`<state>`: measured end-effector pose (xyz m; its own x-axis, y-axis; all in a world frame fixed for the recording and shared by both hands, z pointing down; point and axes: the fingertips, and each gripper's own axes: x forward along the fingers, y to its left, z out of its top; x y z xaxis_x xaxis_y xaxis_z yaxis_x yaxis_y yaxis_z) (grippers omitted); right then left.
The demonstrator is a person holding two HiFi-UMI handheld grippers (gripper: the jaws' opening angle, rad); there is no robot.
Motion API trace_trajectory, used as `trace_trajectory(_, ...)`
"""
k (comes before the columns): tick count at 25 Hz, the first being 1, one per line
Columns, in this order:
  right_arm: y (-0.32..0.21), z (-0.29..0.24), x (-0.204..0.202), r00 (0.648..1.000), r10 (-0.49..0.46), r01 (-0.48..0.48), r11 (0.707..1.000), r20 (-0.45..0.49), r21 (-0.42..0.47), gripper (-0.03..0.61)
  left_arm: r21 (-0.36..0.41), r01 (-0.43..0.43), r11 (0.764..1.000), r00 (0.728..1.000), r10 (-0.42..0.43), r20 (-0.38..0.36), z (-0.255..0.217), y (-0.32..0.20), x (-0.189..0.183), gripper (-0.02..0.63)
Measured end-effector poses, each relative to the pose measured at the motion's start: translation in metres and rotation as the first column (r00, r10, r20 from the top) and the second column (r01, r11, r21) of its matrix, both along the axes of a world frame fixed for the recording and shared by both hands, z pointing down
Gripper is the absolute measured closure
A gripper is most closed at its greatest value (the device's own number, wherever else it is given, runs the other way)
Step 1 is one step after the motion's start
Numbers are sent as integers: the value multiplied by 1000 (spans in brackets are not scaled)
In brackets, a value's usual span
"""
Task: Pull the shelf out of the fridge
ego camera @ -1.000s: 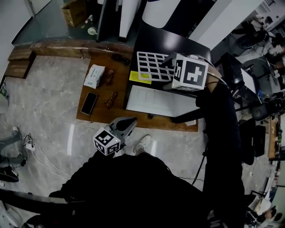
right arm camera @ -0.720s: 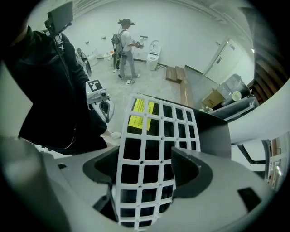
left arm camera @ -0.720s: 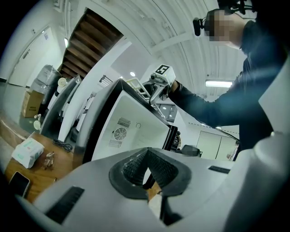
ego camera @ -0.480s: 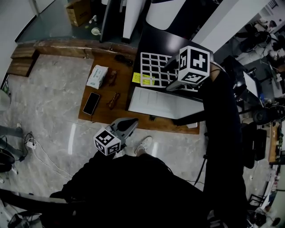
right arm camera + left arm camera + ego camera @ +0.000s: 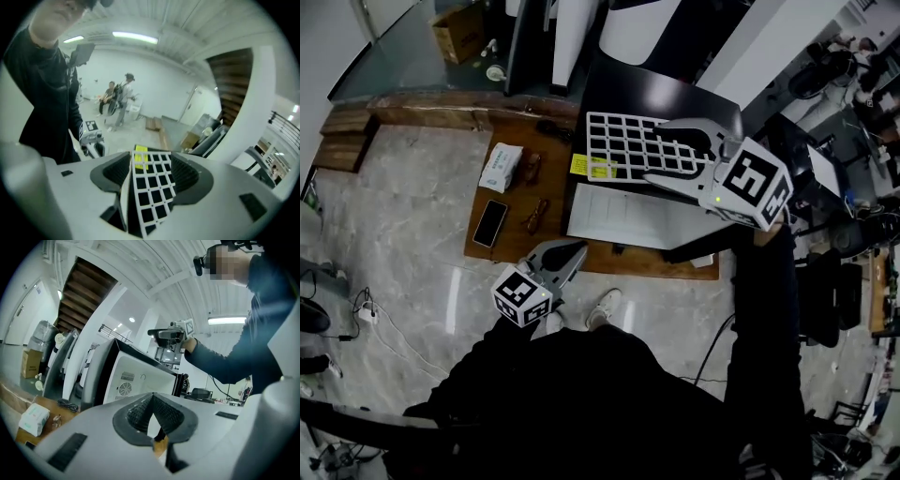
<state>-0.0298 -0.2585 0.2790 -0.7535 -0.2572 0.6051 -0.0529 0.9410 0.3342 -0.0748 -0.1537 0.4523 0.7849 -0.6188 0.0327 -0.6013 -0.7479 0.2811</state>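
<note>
Marble floor nearest, with one pale shoe (image 5: 602, 305) of the person just off the near edge of the low wooden platform (image 5: 514, 246).

Left gripper (image 5: 579, 249) hangs over that near edge. Its jaws are pressed together with nothing between them.

Loose items on the platform's left half:
- One dark phone (image 5: 489, 222) near the near-left corner.
- Two pairs of glasses, one (image 5: 536, 211) beside the phone and one (image 5: 532, 166) farther back.
- One tissue pack (image 5: 500, 166) just left of the far pair.

One fridge (image 5: 666, 89) fills the platform's right half, with a black top and a white face toward the person.

One shelf (image 5: 623, 141), a white wire grid, lies flat over the line where the black top meets the white face. Its long axis runs left to right, parallel to the platform's far edge. One yellow label (image 5: 593, 166) sits at its left end. Whether it rests on the fridge cannot be told.

Right gripper (image 5: 661, 148) reaches in from the shelf's right end. Its jaws are closing, with the grid between the pads and gaps still showing.

One cardboard box (image 5: 455, 26) stands beyond the far edge.
</note>
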Motion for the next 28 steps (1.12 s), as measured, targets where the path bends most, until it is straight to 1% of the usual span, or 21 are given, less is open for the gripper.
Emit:
trace_trajectory(1, 10, -13, 2, 994, 22, -25, 999, 103, 35, 296, 16, -1, 1000, 1000, 1, 2, -7, 0, 1, 607)
trace_trajectory(2, 21, -23, 5, 979, 40, -51, 997, 199, 53, 296, 32, -4, 999, 1000, 3, 5, -14, 0, 1, 607)
trace_trajectory(3, 34, -29, 9, 955, 61, -81, 995, 289, 57, 299, 49, -7, 999, 1000, 7, 10, -20, 0, 2, 607)
trace_trajectory(5, 62, -34, 19, 888, 99, -133, 990, 450, 44, 310, 76, -17, 997, 1000, 15, 17, -31, 1, 3, 607)
trace_trajectory(6, 76, -31, 24, 848, 114, -153, 988, 517, 35, 330, 88, -23, 996, 1000, 21, 18, -36, 2, 3, 607)
trace_trajectory(7, 91, -25, 31, 811, 128, -170, 985, 571, 21, 365, 97, -30, 995, 999, 28, 18, -39, 4, 4, 607)
trace_trajectory(9, 116, -3, 44, 741, 179, -209, 977, 647, -31, 419, 109, -41, 993, 999, 39, 17, -41, 9, 6, 607)
trace_trajectory(11, 134, 26, 56, 669, 266, -268, 957, 694, -109, 501, 112, -50, 992, 999, 47, 28, -39, 15, 7, 607)
trace_trajectory(12, 141, 43, 61, 644, 307, -297, 944, 700, -141, 547, 112, -57, 992, 998, 53, 35, -37, 18, 8, 607)
trace_trajectory(13, 148, 60, 63, 636, 337, -320, 934, 694, -159, 564, 111, -66, 992, 997, 61, 41, -35, 22, 9, 607)
trace_trajectory(15, 160, 94, 63, 654, 372, -354, 920, 659, -168, 572, 108, -82, 991, 996, 77, 51, -29, 29, 11, 607)
trace_trajectory(16, 164, 108, 63, 657, 391, -368, 913, 645, -178, 572, 107, -89, 990, 995, 83, 56, -26, 33, 13, 607)
trace_trajectory(19, 174, 135, 59, 630, 448, -391, 889, 635, -240, 574, 104, -110, 988, 992, 103, 75, -16, 45, 16, 607)
trace_trajectory(21, 179, 146, 54, 620, 470, -395, 879, 628, -267, 574, 101, -122, 987, 990, 114, 86, -9, 51, 18, 607)
trace_trajectory(25, 185, 150, 46, 587, 499, -391, 864, 637, -316, 574, 96, -132, 987, 988, 123, 91, -2, 58, 18, 607)
trace_trajectory(28, 184, 150, 44, 571, 512, -391, 857, 641, -336, 574, 94, -136, 986, 988, 128, 89, -1, 61, 20, 607)
